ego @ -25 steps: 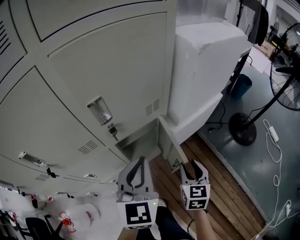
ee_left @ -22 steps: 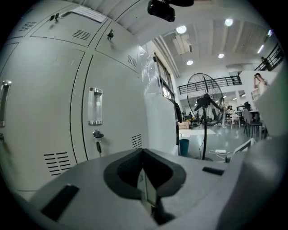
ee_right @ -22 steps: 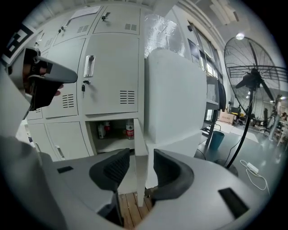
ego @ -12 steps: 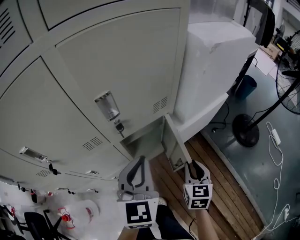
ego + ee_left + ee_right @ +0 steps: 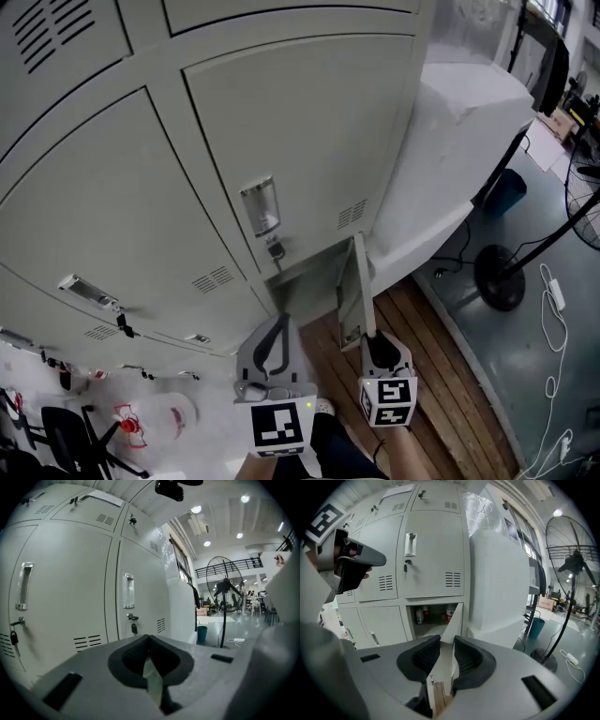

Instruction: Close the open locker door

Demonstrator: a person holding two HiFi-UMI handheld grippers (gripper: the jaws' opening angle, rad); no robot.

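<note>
One hand has it: your right gripper [image 5: 442, 645] has just been closing and now pinches the free upright edge of the door [image 5: 453, 618]. It juts straight at you, hinged right, with the opening [image 5: 432, 615] just left of it. Your left gripper [image 5: 276, 325], left of the door, is closed and empty.

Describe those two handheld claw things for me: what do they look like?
Both are light grey plastic. The left gripper and the right gripper each have two tapering jaws lined with black padding. Behind the jaws, each carries a white cube printed with black square markers: the left cube and the right cube.
</note>
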